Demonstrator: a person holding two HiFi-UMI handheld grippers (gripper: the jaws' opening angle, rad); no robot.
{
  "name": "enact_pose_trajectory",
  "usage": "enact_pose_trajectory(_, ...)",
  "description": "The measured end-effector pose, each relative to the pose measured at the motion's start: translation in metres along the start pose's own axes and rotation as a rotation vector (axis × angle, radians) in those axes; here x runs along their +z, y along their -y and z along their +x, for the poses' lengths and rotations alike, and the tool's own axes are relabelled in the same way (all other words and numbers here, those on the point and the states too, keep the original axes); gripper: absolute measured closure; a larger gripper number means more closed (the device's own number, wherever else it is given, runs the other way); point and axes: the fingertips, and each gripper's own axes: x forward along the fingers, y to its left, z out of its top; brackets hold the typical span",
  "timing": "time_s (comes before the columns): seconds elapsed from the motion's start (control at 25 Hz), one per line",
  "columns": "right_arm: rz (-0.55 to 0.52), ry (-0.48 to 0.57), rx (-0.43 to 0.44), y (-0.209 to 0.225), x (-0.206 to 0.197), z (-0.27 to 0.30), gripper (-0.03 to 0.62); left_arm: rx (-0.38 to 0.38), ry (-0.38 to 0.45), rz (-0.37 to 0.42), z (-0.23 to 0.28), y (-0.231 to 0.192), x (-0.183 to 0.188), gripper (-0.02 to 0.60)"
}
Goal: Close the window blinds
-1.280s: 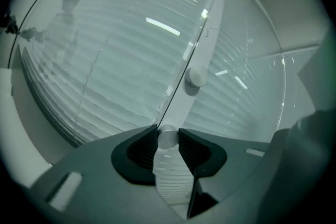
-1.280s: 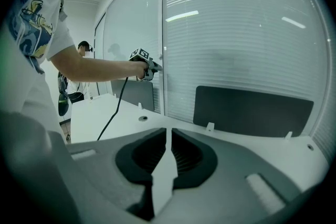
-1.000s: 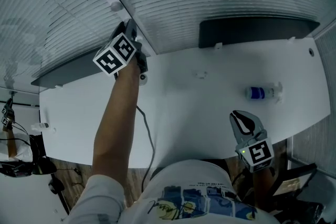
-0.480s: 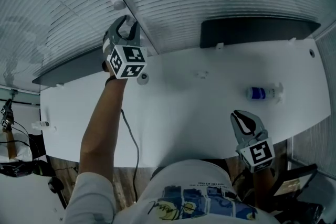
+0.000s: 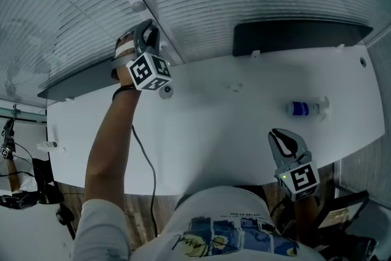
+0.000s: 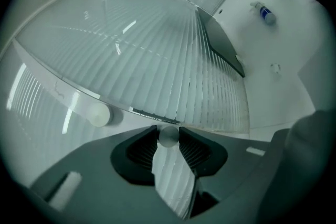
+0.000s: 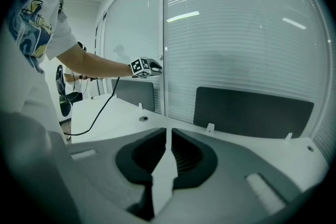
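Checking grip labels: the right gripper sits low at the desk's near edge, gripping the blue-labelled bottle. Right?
Not gripping: in the right gripper view the right gripper has its jaws together and empty, and the head view shows the blue-labelled bottle lying on the desk, apart. It does sit low at the near edge.

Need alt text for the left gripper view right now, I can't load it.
The jaws of the left gripper, which have just been closing, pinch a small round knob at their tips, in front of white slatted blinds. A second round knob sits to its left; a white desk with a bottle lies upper right.
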Motion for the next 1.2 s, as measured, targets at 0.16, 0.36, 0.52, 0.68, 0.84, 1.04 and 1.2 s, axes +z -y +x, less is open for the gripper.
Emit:
enact_pose_trajectory(0.16,0.004,0.007,0.004,0.0,-0.002,0.0,0.572,-0.007,0.007,-0.143,-0.002,-0.002,-0.001,0.448)
enact_pose_trajectory(0.36,0.007,0.007,0.007,0.0,0.001,0.001,0.572,-0.004,0.03,-0.532,-0.004,-0.01,-0.004,0.449)
enact_pose_trajectory(0.52,-0.015,0.003,0.008,0.0,0.001,0.003,0.572,0.002,0.049,-0.81,-0.005,-0.015,-0.008,0.451)
enact_pose_trajectory(0.68,0.017,0.005,0.022,-0.003,0.002,0.003,0.572,0.003,0.077,-1.027,-0.007,-0.018,-0.01,0.451)
enact_pose_trajectory(0.84,0.005,0.004,0.022,-0.003,0.001,0.004,0.572,-0.027,0.11,-1.268,-0.007,-0.019,-0.014,0.451)
enact_pose_trajectory(1.04,-0.015,0.001,0.03,-0.004,0.002,0.006,0.572,-0.054,0.144,-1.477,-0.006,-0.021,-0.017,0.451)
enact_pose_trajectory(1.2,0.008,0.004,0.043,-0.006,0.001,0.006,0.572,-0.051,0.137,-1.488,-0.007,-0.02,-0.019,0.451)
